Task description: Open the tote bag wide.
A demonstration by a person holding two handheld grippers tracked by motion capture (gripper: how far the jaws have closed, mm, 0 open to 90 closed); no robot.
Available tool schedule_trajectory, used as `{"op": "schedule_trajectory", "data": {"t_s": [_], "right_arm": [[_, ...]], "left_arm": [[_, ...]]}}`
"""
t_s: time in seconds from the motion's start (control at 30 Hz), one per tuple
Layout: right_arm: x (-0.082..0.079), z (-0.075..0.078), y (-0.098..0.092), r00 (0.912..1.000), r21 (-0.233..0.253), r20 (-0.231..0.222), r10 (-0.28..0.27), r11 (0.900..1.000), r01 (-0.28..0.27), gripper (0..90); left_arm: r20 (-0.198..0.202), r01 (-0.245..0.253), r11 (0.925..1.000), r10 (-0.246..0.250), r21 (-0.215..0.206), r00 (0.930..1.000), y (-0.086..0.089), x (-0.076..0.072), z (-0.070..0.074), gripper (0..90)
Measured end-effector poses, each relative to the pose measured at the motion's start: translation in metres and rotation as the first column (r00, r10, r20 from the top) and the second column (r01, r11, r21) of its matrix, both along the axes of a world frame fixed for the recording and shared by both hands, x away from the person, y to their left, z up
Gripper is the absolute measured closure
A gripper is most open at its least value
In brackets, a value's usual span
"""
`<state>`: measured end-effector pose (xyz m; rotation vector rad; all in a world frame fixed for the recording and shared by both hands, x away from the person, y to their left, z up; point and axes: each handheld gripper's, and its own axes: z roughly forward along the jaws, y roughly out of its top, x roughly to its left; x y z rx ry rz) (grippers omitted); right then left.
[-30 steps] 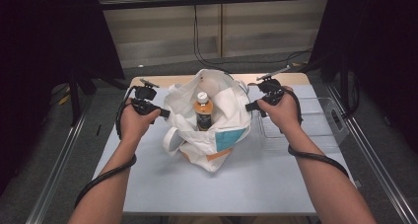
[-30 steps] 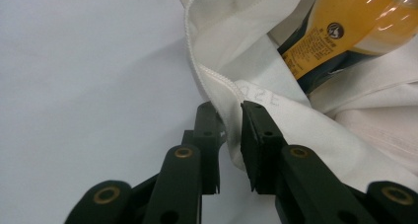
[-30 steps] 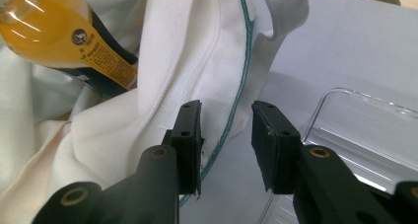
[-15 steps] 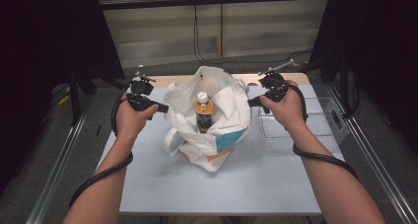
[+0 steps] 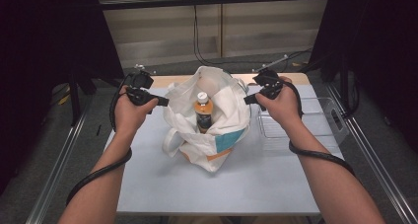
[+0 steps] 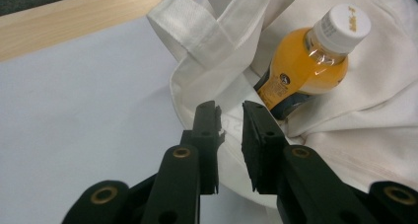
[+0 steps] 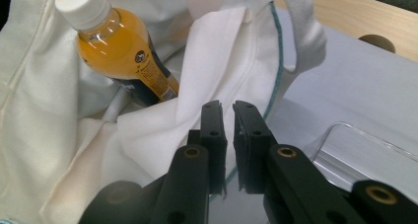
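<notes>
Pale grey tabletop [image 5: 148,184] carries a white bag [image 5: 224,130] with an orange bottle [image 5: 203,110] upright inside; left tongs [image 6: 229,113] and right tongs [image 7: 226,108], both narrowly parted and empty, flank its rim, likely about to pinch it, a gap the high view cannot resolve.
</notes>
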<state>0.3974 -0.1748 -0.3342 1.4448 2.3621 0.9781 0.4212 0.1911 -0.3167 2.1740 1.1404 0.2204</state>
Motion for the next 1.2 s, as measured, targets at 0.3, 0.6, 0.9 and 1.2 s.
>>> {"op": "schedule_trajectory", "data": {"t_s": [0.3,0.6,0.9,1.2], "right_arm": [[0.003,-0.005,0.009,0.9996,0.015,-0.007,0.026,1.0,-0.026,90.0],[0.007,-0.02,0.023,0.9974,0.03,-0.008,0.072,0.997,-0.072,90.0],[0.012,-0.027,0.026,0.9961,0.033,-0.018,0.086,0.996,-0.085,90.0],[0.014,-0.037,0.033,0.9931,0.013,-0.034,0.112,0.994,-0.112,89.8]], "left_arm": [[-0.013,0.024,0.999,-0.025,-0.037,0.9996,-0.008,0.002,0.004,88.0],[-0.032,0.071,0.997,-0.072,-0.03,0.9969,-0.025,0.011,-0.014,89.2],[-0.044,0.072,0.997,-0.073,-0.03,0.9963,-0.034,0.019,-0.027,88.9],[-0.054,0.08,0.9967,-0.081,-0.009,0.9952,-0.041,0.027,-0.041,87.1]]}}
